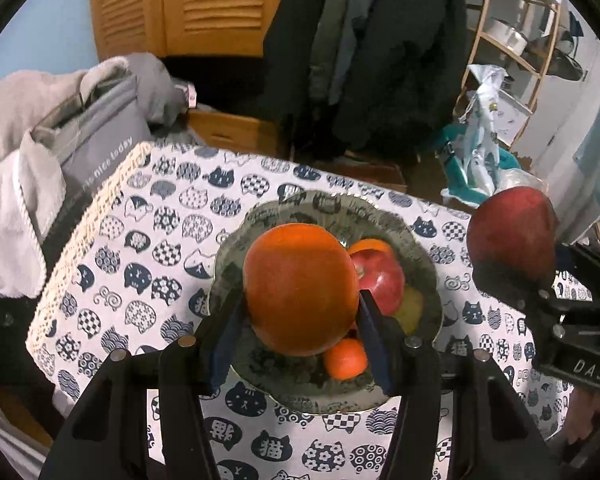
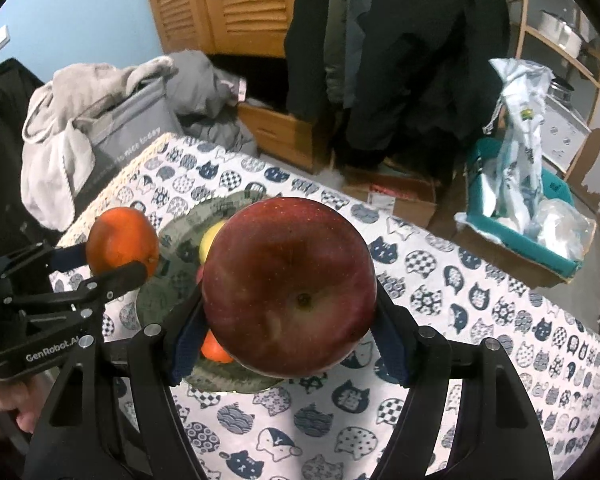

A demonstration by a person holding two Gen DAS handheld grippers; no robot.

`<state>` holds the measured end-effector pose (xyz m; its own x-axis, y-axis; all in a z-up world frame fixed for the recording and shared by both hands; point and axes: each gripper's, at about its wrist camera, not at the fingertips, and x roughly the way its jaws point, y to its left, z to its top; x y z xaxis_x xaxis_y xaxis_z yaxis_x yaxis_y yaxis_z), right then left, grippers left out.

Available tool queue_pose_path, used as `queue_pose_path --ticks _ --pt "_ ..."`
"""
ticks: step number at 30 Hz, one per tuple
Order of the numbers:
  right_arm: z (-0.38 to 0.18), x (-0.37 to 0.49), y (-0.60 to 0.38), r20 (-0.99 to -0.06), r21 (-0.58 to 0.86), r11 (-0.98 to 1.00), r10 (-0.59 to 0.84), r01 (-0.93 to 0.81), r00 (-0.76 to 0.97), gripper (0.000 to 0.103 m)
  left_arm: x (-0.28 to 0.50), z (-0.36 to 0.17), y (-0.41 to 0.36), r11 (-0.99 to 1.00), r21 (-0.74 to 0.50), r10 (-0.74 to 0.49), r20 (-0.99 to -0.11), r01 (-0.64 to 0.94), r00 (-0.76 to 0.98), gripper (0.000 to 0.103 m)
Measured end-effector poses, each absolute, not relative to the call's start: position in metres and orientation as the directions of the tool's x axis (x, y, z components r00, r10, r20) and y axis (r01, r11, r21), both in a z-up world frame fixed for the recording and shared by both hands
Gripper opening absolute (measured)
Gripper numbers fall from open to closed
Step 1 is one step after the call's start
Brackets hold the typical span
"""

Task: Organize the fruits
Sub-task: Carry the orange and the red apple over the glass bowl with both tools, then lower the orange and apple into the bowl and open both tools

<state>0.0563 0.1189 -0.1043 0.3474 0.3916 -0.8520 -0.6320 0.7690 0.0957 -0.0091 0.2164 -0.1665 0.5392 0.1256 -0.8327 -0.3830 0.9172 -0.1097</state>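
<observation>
My left gripper (image 1: 300,300) is shut on a big orange fruit (image 1: 300,288) and holds it over the grey patterned plate (image 1: 424,264). On the plate lie a red apple (image 1: 382,280), a small orange (image 1: 346,358), a yellow-green fruit (image 1: 412,310) and another orange piece (image 1: 370,246). My right gripper (image 2: 288,320) is shut on a large dark red apple (image 2: 288,292), above the plate's (image 2: 180,264) near right side. Each gripper shows in the other's view: the right one with its dark red apple (image 1: 512,236) at the right, the left one with the orange fruit (image 2: 122,242) at the left.
The plate sits on a table with a cat-print cloth (image 2: 480,320). A grey bag and towels (image 1: 60,152) lie past the table's left edge. A teal bin with plastic bags (image 2: 524,216) and cardboard boxes stand on the floor beyond. A hand (image 2: 4,400) grips the left tool.
</observation>
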Motion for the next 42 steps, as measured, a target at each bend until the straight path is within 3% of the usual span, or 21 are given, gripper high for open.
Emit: queue_pose_path --ticks 20,22,24,26,42 --pt "-0.146 0.059 0.129 -0.9 0.111 0.769 0.347 -0.629 0.265 0.074 -0.001 -0.224 0.233 0.903 -0.116 0.067 -0.913 -0.413 0.401 0.057" --pt "-0.147 0.058 0.129 -0.901 0.119 0.769 0.349 -0.629 0.256 0.074 -0.002 -0.223 0.232 0.905 -0.101 0.087 -0.907 -0.414 0.411 0.058" --pt "-0.149 0.057 0.129 -0.903 0.131 0.768 0.354 -0.627 0.244 0.074 -0.003 -0.22 0.233 0.906 -0.101 0.087 -0.906 -0.411 0.413 0.068" --pt "-0.151 0.056 0.13 -0.905 0.143 0.765 0.358 -0.628 0.23 0.074 -0.006 -0.219 0.235 0.902 -0.087 0.105 -0.906 -0.423 0.41 0.071" --pt "-0.169 0.028 0.153 -0.924 0.179 0.732 0.355 -0.657 0.143 0.075 -0.039 -0.21 0.258 0.856 -0.068 0.152 -0.915 -0.512 0.374 0.071"
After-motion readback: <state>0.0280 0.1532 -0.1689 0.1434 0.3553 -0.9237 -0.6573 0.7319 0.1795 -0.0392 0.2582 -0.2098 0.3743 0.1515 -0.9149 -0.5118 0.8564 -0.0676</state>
